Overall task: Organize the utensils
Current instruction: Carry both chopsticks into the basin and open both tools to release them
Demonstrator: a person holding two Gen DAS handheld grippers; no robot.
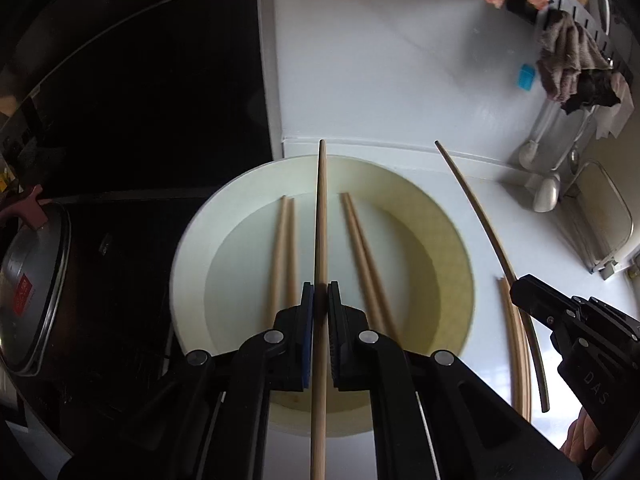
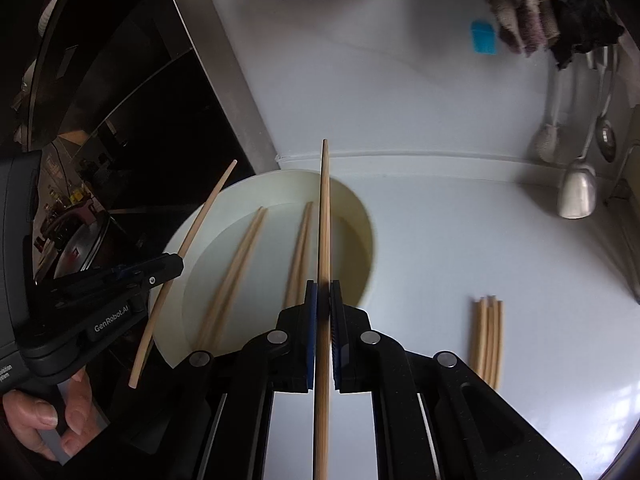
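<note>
My left gripper (image 1: 321,292) is shut on a wooden chopstick (image 1: 321,216) that sticks out forward over a cream plate (image 1: 448,232). Two pairs of chopsticks (image 1: 286,248) lie in that plate. My right gripper (image 2: 324,292) is likewise shut on a chopstick (image 2: 325,208), held above the plate's right rim (image 2: 360,216). Each wrist view shows the other gripper: the right gripper (image 1: 516,282) grips its chopstick (image 1: 472,200) at the right, and the left gripper (image 2: 178,260) grips its chopstick (image 2: 208,208) at the left. A bundle of chopsticks (image 2: 488,336) lies on the white counter, right of the plate.
A black cooktop (image 1: 140,100) lies left of the plate, with a lidded pot (image 1: 36,288) on it. Ladles and spoons (image 2: 576,184) hang at the far right, under draped cloths (image 2: 532,4). A blue item (image 2: 483,38) sits on the back wall. A hand (image 2: 40,420) holds the left gripper.
</note>
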